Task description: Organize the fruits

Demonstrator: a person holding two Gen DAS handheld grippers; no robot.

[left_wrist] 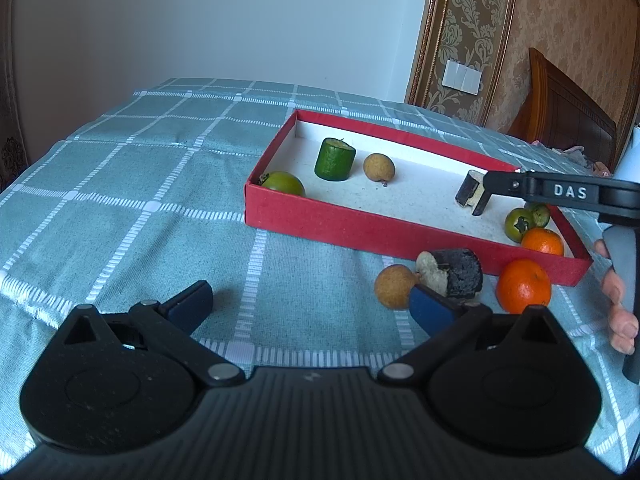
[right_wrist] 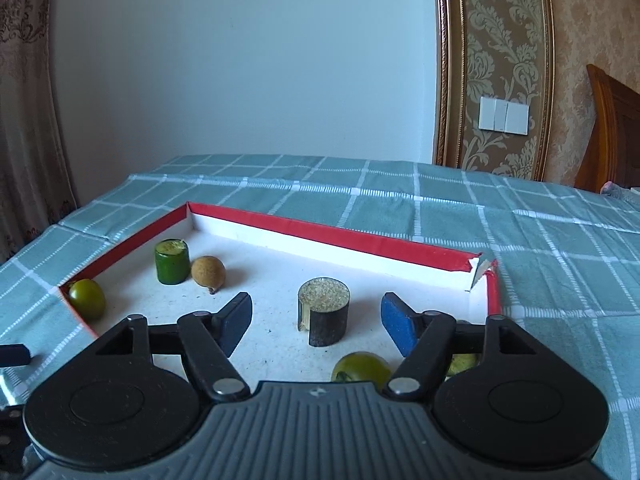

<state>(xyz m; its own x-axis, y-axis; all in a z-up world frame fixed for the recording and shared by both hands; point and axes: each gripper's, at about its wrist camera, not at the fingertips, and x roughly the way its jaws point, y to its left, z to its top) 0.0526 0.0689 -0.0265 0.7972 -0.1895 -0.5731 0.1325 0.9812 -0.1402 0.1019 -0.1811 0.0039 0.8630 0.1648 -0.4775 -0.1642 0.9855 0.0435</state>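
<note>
Over the red box [right_wrist: 328, 236] | right tool [right_wrist: 316, 320] spread wide around upright dark stub [right_wrist: 324, 312], gripping nothing | left tool [left_wrist: 312, 304] released near loose orange [left_wrist: 523, 286] on tabletop [left_wrist: 120, 184] | risk: withdrawing finger could topple stub.

tray centre [right_wrist: 264, 280] free, dark cylinder [right_wrist: 324, 312] between claw tips
</note>
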